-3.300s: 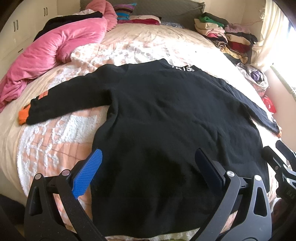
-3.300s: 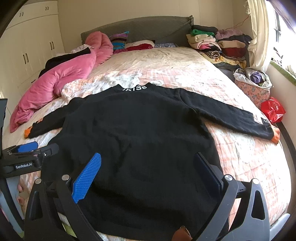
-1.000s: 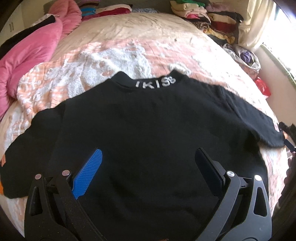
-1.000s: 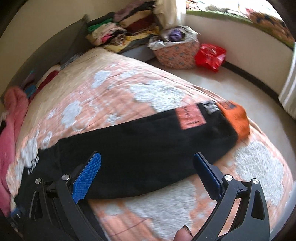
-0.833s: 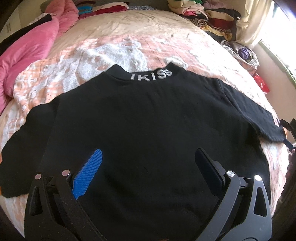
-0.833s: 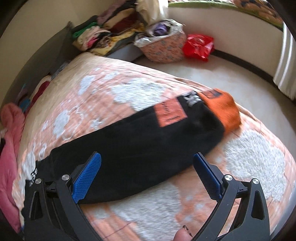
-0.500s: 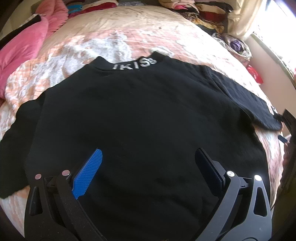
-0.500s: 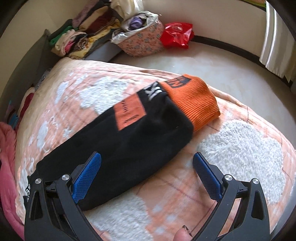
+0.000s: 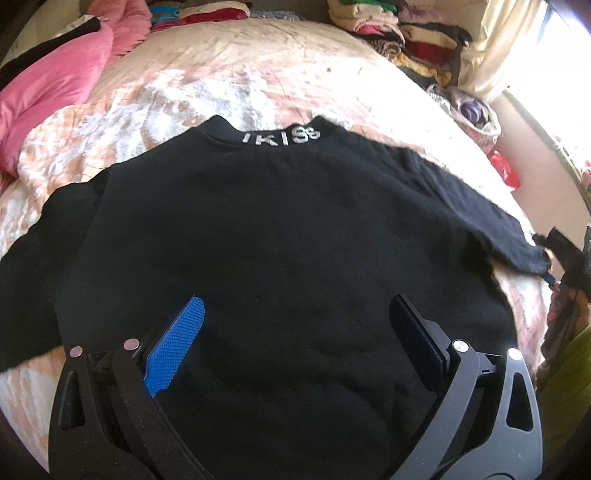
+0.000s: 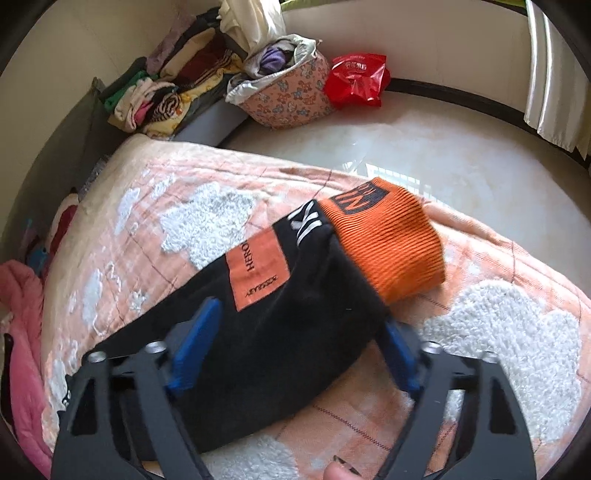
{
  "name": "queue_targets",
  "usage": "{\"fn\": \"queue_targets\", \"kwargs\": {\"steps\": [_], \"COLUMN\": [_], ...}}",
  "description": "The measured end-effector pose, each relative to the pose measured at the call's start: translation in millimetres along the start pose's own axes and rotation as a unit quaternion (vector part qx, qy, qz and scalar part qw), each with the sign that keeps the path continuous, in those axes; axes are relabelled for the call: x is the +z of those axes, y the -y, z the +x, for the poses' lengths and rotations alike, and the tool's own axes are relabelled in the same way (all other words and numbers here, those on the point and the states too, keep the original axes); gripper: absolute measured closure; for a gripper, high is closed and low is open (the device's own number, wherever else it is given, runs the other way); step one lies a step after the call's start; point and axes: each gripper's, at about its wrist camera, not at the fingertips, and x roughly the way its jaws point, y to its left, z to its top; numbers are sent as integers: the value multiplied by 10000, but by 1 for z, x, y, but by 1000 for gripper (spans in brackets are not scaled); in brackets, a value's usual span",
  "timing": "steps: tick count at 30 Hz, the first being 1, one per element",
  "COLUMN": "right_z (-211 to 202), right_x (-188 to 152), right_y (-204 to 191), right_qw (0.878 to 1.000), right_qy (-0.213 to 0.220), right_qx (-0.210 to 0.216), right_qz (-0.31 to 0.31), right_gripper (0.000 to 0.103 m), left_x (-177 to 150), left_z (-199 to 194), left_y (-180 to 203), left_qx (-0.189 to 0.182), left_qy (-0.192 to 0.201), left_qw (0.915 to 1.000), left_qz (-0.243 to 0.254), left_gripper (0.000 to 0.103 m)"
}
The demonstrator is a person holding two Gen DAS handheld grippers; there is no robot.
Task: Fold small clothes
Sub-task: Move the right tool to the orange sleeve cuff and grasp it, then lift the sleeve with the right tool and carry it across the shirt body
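Note:
A black sweater (image 9: 295, 229) lies flat and back-up on the bed, with white letters on its collar (image 9: 280, 137). My left gripper (image 9: 295, 314) hovers open over the sweater's lower body, nothing between its fingers. In the right wrist view the sweater's right sleeve (image 10: 314, 280) runs diagonally, with an orange patch (image 10: 258, 269) and an orange ribbed cuff (image 10: 391, 243). My right gripper (image 10: 299, 314) straddles the sleeve just short of the cuff. Its jaws are closing with the sleeve between them, and the blurred pads do not clearly press the cloth. The right gripper (image 9: 565, 254) also shows at the sleeve's end in the left wrist view.
A peach blanket (image 10: 184, 214) with white fluffy patches covers the bed. A pink duvet (image 9: 48, 85) lies at the far left, and folded clothes (image 9: 399, 33) are stacked at the headboard. A floral basket (image 10: 284, 96) and a red bag (image 10: 356, 75) stand on the pale floor (image 10: 443, 155) beside the bed.
My right gripper moved along the sleeve toward the orange cuff, came down closer, and its jaws narrowed around the sleeve. The left gripper stayed open over the sweater body.

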Motion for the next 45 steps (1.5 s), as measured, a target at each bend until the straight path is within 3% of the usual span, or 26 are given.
{"fn": "queue_targets", "kwargs": {"steps": [2, 6, 7, 20, 30, 45], "right_z": [-2, -9, -12, -69, -117, -130], "right_x": [2, 6, 8, 2, -27, -102], "right_y": [4, 10, 10, -53, -126, -212], "right_qw": [9999, 9986, 9975, 9826, 9569, 9193], "right_qy": [48, 148, 183, 481, 584, 78], "right_qx": [108, 507, 675, 1698, 2304, 2795], "right_qz": [62, 75, 70, -579, -1670, -2770], "right_gripper": [48, 88, 90, 92, 93, 93], "left_x": [1, 3, 3, 10, 16, 12], "left_z": [-3, -10, -12, -36, -59, -69], "left_y": [0, -1, -2, -29, -60, -89], "left_qx": [39, 98, 104, 2, -300, -634], "left_qy": [-8, 29, 55, 159, 352, 418], "left_qw": [10000, 9999, 9999, 9981, 9920, 9855], "left_qz": [-32, -77, -101, -595, -1172, -1520], "left_gripper": [9, 9, 9, 9, 9, 9]}}
